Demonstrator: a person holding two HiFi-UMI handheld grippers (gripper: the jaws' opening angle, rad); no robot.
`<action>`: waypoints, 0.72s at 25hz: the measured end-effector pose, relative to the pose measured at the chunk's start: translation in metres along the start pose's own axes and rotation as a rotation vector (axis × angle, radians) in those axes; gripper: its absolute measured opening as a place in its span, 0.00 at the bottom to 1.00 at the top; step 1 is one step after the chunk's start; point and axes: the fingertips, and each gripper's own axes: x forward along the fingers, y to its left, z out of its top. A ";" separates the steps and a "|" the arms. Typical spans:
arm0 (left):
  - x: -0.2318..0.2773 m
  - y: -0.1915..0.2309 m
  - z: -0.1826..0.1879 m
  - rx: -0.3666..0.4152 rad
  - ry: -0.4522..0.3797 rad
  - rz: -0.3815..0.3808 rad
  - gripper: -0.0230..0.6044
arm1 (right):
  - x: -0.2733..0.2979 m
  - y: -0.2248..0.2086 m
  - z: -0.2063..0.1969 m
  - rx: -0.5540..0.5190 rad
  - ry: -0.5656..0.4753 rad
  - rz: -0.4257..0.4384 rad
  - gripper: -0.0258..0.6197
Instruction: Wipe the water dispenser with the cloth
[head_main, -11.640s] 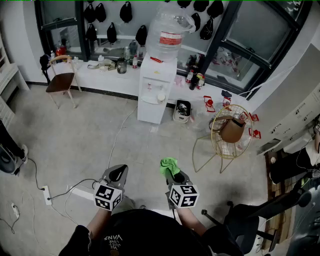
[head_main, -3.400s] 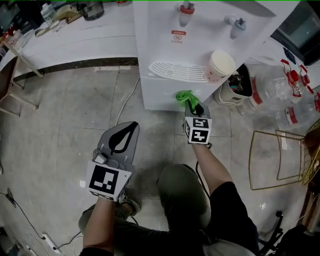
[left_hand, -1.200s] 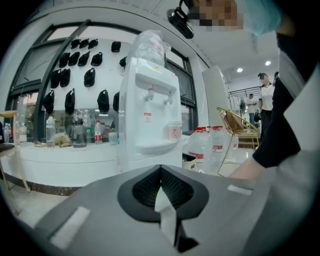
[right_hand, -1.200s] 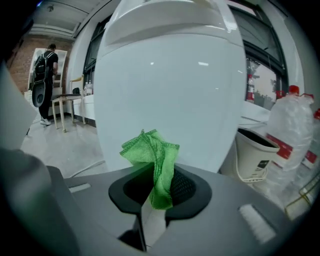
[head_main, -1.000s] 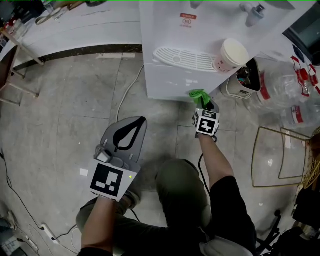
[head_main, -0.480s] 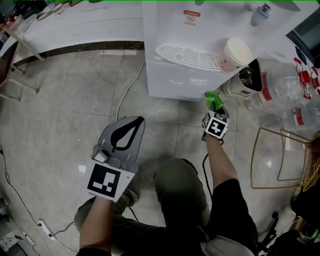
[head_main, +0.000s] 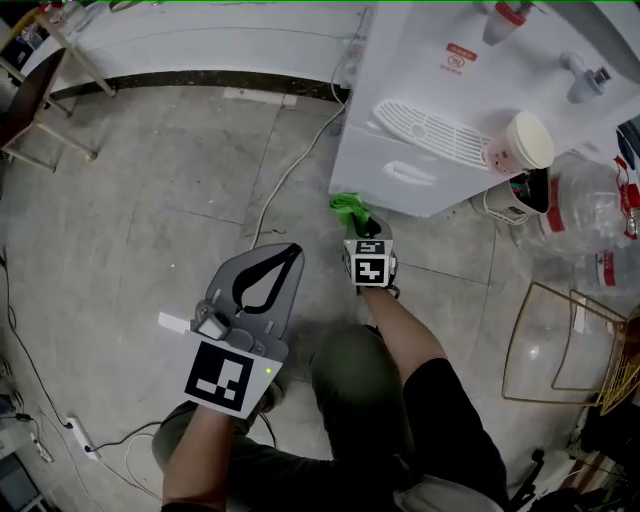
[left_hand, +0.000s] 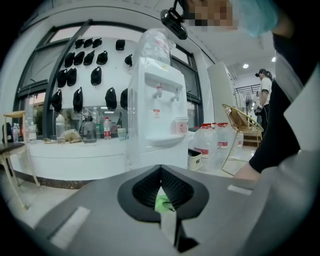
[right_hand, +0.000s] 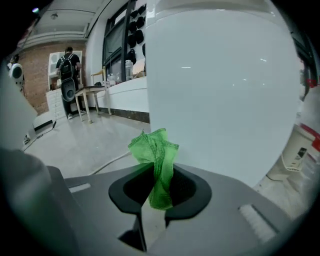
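The white water dispenser (head_main: 420, 185) stands at the upper right of the head view, with its taps (head_main: 500, 18) and drip tray (head_main: 430, 125) showing. My right gripper (head_main: 357, 218) is shut on a green cloth (head_main: 347, 205), which sits against the lower left corner of the dispenser's front. In the right gripper view the cloth (right_hand: 157, 152) sticks up from the shut jaws, close to the white panel (right_hand: 225, 90). My left gripper (head_main: 288, 250) hangs shut and empty over the floor, left of the right one. It faces the dispenser (left_hand: 157, 112).
A paper cup (head_main: 522, 142) sits at the drip tray's right end. A white cable (head_main: 285, 190) runs across the floor to the dispenser's left side. A bin (head_main: 515, 195), water bottles (head_main: 600, 225) and a gold wire chair (head_main: 565, 340) stand at the right. A white ledge (head_main: 200, 45) runs behind.
My right gripper has carried the cloth leftward along the dispenser's lower front, from its right corner to its left corner. The left gripper has stayed shut over the floor.
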 end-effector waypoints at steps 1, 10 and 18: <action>-0.004 0.004 -0.003 -0.007 0.005 0.010 0.03 | 0.010 0.011 0.006 -0.001 0.000 0.014 0.16; -0.026 0.028 -0.021 -0.050 0.031 0.061 0.03 | 0.064 0.024 0.017 0.032 0.090 -0.042 0.16; -0.012 0.014 -0.020 -0.015 0.046 0.011 0.03 | 0.043 -0.038 -0.007 0.095 0.101 -0.126 0.16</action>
